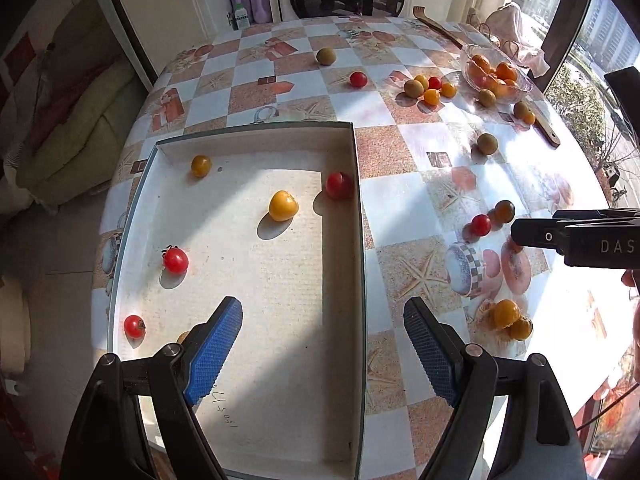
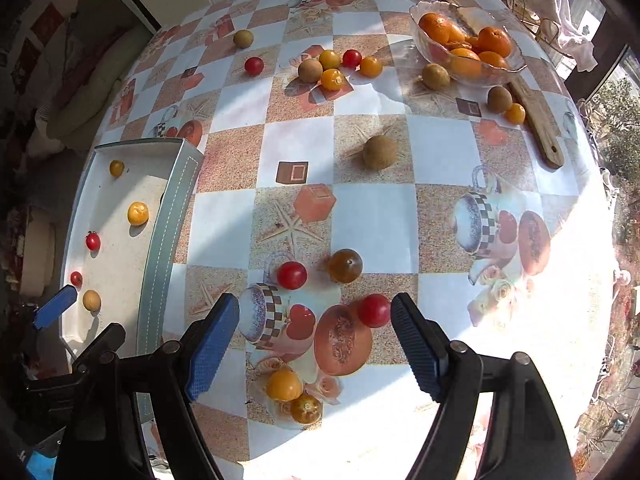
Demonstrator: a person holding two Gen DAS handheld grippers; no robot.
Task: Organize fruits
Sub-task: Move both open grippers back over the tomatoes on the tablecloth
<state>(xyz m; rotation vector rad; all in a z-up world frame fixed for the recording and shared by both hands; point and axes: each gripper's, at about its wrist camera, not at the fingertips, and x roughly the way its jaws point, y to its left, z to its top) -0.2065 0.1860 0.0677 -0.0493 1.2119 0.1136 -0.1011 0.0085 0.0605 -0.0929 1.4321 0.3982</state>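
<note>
both grippers' jaws apart — red tomato (image 2: 373, 310) between

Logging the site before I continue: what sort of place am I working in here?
Most likely a home dining area: a table under a patterned tablecloth, a glass fruit bowl of oranges beside a large window, and a cushioned sofa off to the side.

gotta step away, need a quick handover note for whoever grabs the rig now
Left claw: open, empty, over the box.
Right claw: open, empty, over the table; a red tomato sits by its right finger.
Done: six small fruits lie in the box.
Left: many tomatoes and brownish fruits are scattered on the table, some beside the glass bowl of oranges. Nearest are the red tomato and a yellow pair.
</note>
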